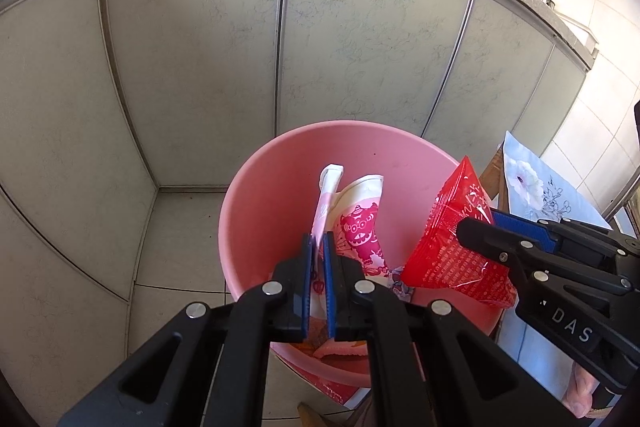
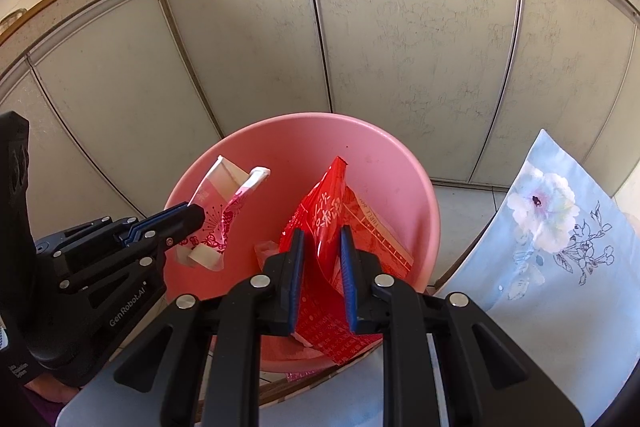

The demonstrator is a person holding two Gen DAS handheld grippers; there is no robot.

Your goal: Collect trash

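A: Status? 2 wrappers?
B: Both over the pink bin (image 1: 276, 163). Left gripper (image 1: 318, 241) clamped on the white-pink wrapper (image 1: 360, 223), right gripper (image 2: 322, 239) pinching the red packet (image 2: 320, 215).
A: Left to do?
B: Release both. Some trash is already in the bin.

I get bright daylight from the right in both views, glare on the red wrapper (image 1: 456, 243), sharp focus, and strong fisheye bending with dark corners.
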